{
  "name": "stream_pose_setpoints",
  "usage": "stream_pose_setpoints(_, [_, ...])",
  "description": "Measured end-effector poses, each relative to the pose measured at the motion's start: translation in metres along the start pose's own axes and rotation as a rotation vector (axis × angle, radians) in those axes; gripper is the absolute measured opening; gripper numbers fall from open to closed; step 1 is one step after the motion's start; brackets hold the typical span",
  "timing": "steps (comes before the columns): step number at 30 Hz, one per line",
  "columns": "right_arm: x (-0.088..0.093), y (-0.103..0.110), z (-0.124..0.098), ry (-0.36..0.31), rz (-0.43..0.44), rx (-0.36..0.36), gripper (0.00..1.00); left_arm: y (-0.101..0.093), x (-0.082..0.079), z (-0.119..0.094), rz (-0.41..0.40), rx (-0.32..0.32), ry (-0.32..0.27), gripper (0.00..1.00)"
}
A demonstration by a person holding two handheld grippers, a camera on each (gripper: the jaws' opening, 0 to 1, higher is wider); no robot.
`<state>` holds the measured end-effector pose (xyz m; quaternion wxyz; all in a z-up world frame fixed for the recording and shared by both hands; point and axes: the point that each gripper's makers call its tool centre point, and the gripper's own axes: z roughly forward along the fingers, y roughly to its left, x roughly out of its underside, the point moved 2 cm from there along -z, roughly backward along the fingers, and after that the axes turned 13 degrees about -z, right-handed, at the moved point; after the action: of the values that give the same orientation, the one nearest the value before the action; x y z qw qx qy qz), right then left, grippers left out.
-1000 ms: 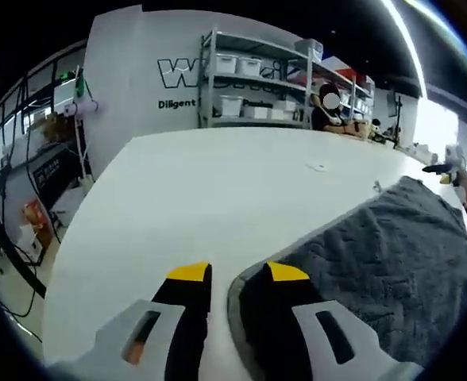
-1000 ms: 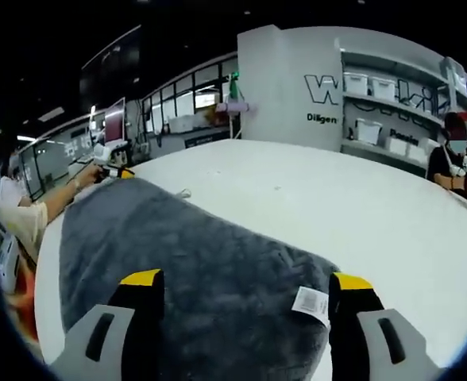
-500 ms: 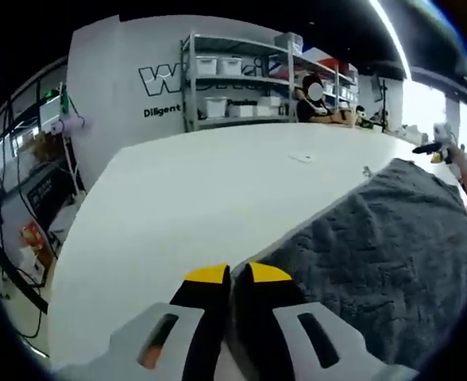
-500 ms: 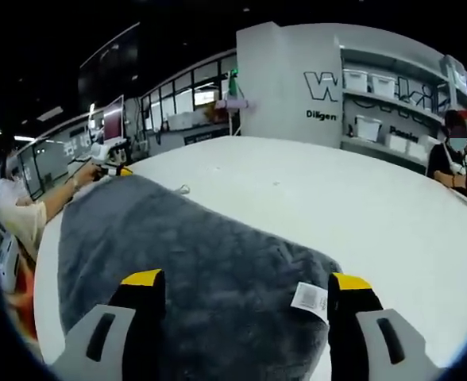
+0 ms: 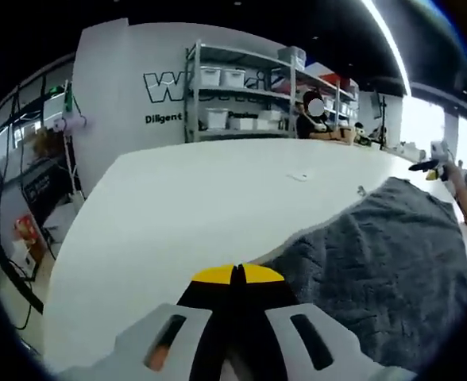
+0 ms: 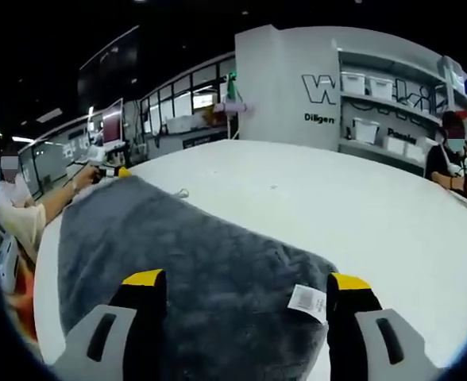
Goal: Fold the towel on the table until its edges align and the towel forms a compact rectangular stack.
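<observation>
Closure is the change: the left tool [image 5: 235, 274] has pinched shut on the grey towel's [image 5: 384, 262] corner at lower centre; the right tool [image 6: 245, 290] stays wide over its tagged corner, so lifting awaits.

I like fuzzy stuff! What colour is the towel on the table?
The towel is dark grey with a faint zigzag weave, clearest in the right gripper view.

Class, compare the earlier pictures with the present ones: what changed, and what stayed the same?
The left gripper closed its jaws onto the towel's near corner edge. The right gripper stayed open over the towel's tagged corner, and the towel remained spread flat on the table.
</observation>
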<state>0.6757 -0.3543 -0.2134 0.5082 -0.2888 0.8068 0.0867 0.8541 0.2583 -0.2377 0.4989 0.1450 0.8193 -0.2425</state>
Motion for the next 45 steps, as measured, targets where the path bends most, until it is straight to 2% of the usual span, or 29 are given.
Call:
stream_pose_setpoints(4, [-0.001,-0.007,-0.001,-0.001,0.002,0.002,0.83,-0.009,-0.008,-0.009,-0.006,0.016,-0.024,0.00])
stream_pose_setpoints(11, [-0.004,-0.013,-0.004,-0.012,0.000,0.004,0.83,-0.028,-0.034,-0.027,0.011,0.063,-0.070,0.00])
stream_pose_setpoints(14, [-0.004,-0.010,-0.005,-0.016,-0.001,0.003,0.83,-0.045,-0.033,-0.038,0.057,0.068,-0.072,0.00])
stream_pose_setpoints(20, [-0.005,-0.012,-0.006,-0.020,0.002,0.007,0.82,-0.082,-0.015,-0.070,0.276,0.053,-0.005,0.00])
stream_pose_setpoints(21, [-0.005,-0.011,-0.006,-0.022,0.001,0.006,0.82,-0.088,-0.013,-0.074,0.287,0.055,-0.004,0.00])
stream_pose_setpoints(29, [-0.008,-0.004,-0.008,-0.034,-0.003,0.006,0.82,-0.115,-0.004,-0.096,0.331,0.084,0.016,0.00])
stream_pose_setpoints(32, [-0.008,0.003,-0.007,-0.034,-0.004,0.006,0.82,-0.126,0.001,-0.111,0.353,0.092,0.019,0.00])
stream_pose_setpoints(39, [-0.006,-0.003,-0.005,-0.023,-0.009,0.000,0.82,-0.147,0.023,-0.151,0.374,0.128,0.071,0.00])
stream_pose_setpoints(43, [-0.008,-0.007,-0.007,-0.030,-0.007,0.002,0.82,-0.150,0.034,-0.170,0.393,0.125,0.100,0.00])
stream_pose_setpoints(45, [-0.008,-0.009,-0.007,-0.031,-0.004,0.004,0.82,-0.152,0.038,-0.181,0.376,0.138,0.106,0.00])
